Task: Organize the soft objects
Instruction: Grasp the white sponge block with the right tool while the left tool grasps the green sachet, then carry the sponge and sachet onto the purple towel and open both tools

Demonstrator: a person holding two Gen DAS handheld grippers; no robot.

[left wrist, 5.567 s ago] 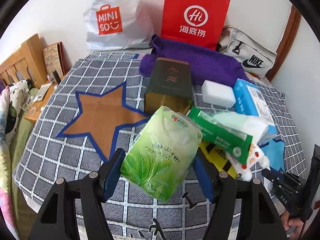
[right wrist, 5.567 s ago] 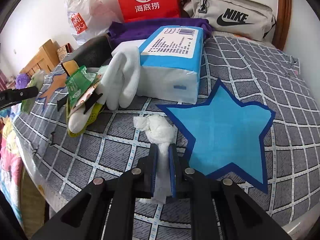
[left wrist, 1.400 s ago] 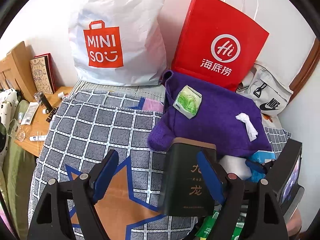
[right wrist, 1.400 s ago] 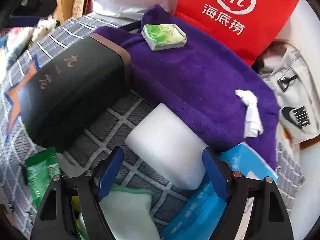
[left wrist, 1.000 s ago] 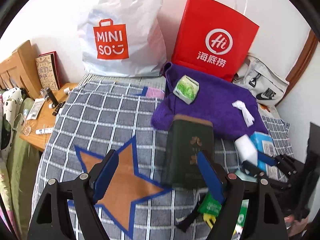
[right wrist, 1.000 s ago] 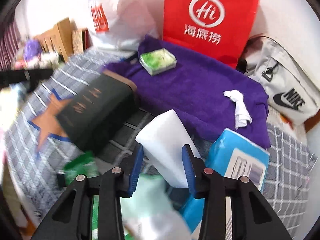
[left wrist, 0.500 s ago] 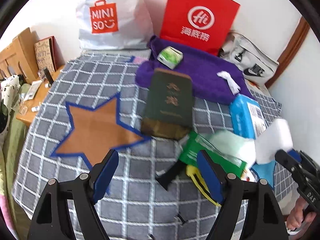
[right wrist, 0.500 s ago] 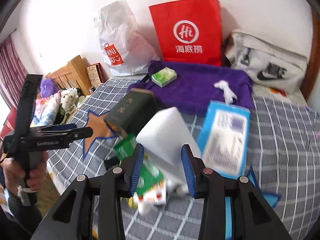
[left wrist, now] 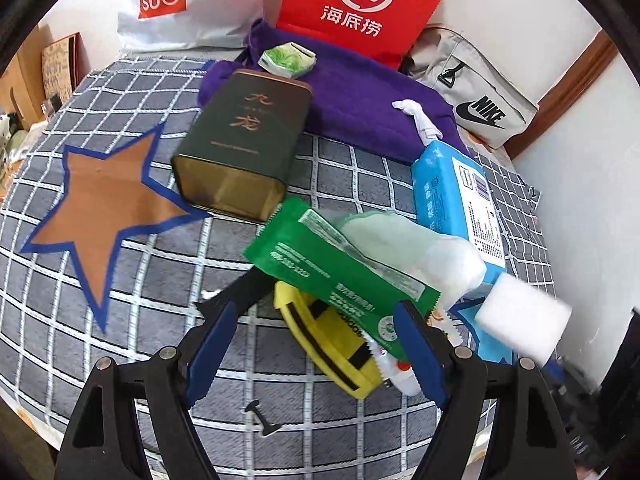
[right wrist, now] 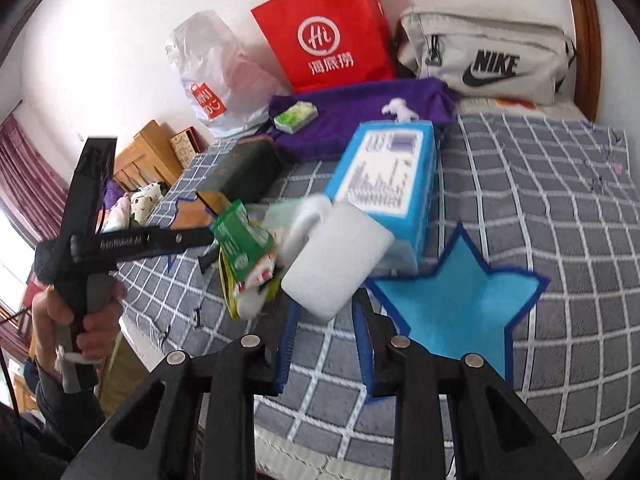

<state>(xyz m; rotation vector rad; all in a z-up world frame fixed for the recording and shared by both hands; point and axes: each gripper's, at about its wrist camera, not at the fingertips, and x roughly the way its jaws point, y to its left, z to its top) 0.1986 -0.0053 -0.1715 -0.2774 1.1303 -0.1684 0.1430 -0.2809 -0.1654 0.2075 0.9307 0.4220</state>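
My right gripper [right wrist: 326, 312] is shut on a white sponge block [right wrist: 336, 258] and holds it above the bed beside the blue star [right wrist: 460, 300]. The sponge also shows in the left wrist view [left wrist: 524, 326]. My left gripper [left wrist: 312, 340] is open and empty above a pile: a green packet [left wrist: 332, 264], a pale green cloth [left wrist: 404, 244] and a yellow strap [left wrist: 324, 340]. A purple towel [left wrist: 360, 100] at the back carries a green tissue pack [left wrist: 286, 58] and a white rag [left wrist: 418, 116]. A blue tissue pack [left wrist: 456, 196] lies right of the pile.
A dark tin box [left wrist: 244, 144] lies beside the brown star [left wrist: 104, 204] on the grey checked bed cover [left wrist: 120, 320]. A red paper bag [left wrist: 360, 4], a white Miniso bag [left wrist: 180, 0] and a grey Nike pouch [left wrist: 476, 108] stand along the wall.
My right gripper has carried the sponge block back and down toward the blue star. My left gripper has pulled back and lowered toward the pile, still open.
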